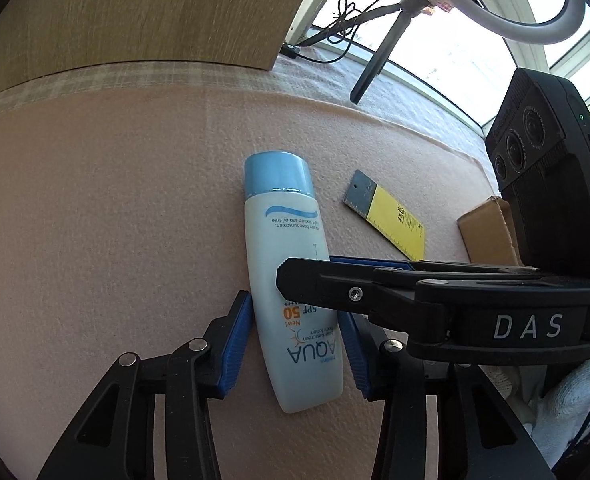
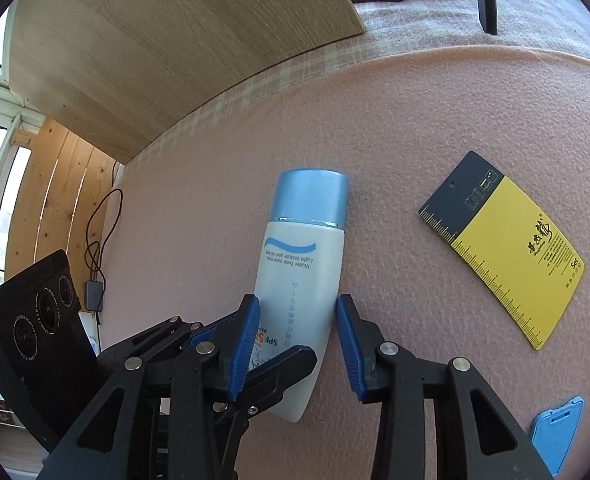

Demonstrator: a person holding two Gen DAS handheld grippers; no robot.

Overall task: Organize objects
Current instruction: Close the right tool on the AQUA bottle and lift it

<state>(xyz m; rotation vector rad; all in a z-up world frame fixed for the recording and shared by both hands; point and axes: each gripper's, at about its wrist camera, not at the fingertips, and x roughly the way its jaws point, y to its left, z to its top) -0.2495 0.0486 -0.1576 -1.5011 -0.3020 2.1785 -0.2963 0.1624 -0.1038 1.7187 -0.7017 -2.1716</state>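
A white sunscreen bottle (image 1: 285,236) with a light blue cap lies on the pink cloth (image 1: 95,200), cap pointing away. My left gripper (image 1: 295,306) has its blue pads (image 1: 235,344) against both sides of the bottle's lower half. The right gripper (image 1: 307,272) reaches in from the right across the bottle's middle. In the right wrist view the bottle (image 2: 301,264) sits between the right gripper's (image 2: 298,302) blue pads (image 2: 349,344), which touch its sides. A finger of the left gripper (image 2: 291,362) crosses the bottle's bottom end.
A yellow and dark card (image 2: 507,248) lies flat to the right of the bottle. Near the right edge are a cardboard box (image 1: 487,232) and a blue lid (image 2: 557,432). A wooden board (image 2: 175,40) stands behind, with a tripod leg (image 1: 375,68) and cables further back. A white-gloved hand (image 1: 567,400) shows at lower right.
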